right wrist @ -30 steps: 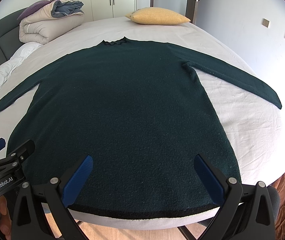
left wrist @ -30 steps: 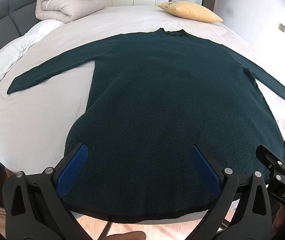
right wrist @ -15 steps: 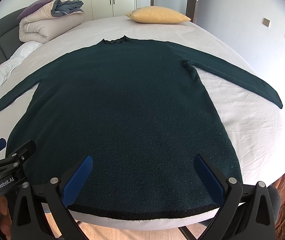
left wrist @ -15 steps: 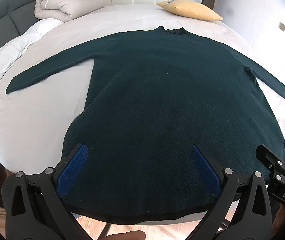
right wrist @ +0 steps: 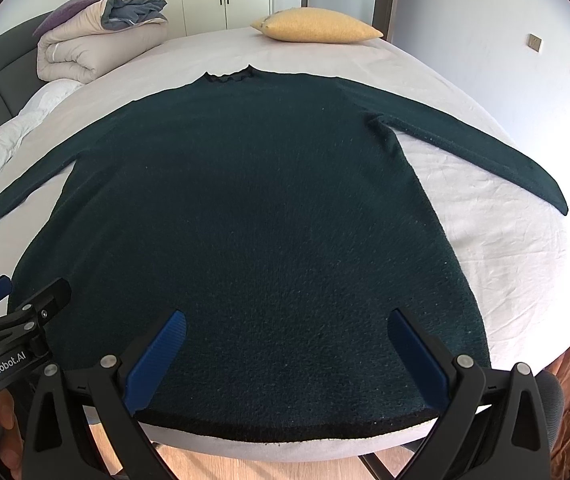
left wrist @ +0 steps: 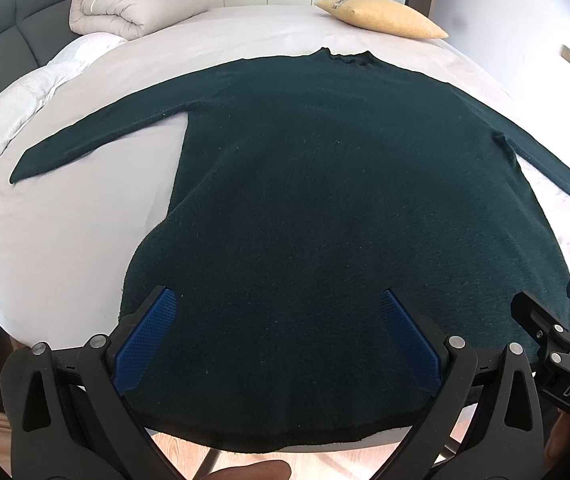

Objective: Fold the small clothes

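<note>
On the bed, a dark green sweater lies flat (sleeves spread out); left tool and right tool hover over its hem, both spread wide, gripping nothing.

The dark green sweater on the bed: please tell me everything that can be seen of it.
The dark green sweater looks like a fuzzy knit with long sleeves and a small ribbed collar at its far end. It lies flat and unfolded on the pale bed sheet, both sleeves spread out sideways, its hem at the near edge of the bed. Both claws, left and right, are open over the hem; contact cannot be told.
</note>
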Demonstrator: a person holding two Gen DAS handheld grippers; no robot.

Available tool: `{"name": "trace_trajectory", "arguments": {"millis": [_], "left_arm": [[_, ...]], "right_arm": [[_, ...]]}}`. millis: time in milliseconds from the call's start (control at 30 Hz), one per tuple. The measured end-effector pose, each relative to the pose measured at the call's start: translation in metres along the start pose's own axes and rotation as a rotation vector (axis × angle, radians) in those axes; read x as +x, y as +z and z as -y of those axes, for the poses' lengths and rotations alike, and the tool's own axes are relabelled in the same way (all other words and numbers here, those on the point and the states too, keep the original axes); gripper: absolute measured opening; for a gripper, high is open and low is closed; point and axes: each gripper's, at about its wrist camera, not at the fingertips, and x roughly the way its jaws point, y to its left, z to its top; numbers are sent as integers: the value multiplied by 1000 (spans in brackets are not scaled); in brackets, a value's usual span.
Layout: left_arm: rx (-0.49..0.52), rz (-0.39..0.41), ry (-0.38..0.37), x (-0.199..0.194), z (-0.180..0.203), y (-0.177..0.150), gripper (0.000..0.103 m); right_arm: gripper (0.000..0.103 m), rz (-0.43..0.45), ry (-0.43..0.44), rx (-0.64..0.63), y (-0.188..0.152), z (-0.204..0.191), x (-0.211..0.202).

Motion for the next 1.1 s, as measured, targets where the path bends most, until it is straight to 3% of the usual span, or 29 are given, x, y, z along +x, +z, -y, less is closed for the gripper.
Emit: {"name": "trace_trajectory", "arguments": {"millis": [300,433,567,733,900,1100], "left_arm": [[10,22,15,-1,7,2,103],[29,25,21,1,11,11,103],[25,19,-20,5,16,30,103],[-14,33,-102,6,19,60,103],[-50,47,-242,12,26,87,103],[-17,40,-266,27,52,112,103]], "right_arm": [[103,4,6,31,3,14,1],[103,-5,13,80,9,35,2],[103,20,7,153,20,74,-2],[103,118,59,379,37,184,-14],[103,207,108,811,33,329,-13],[102,175,299,1204,23,440,31]]}}
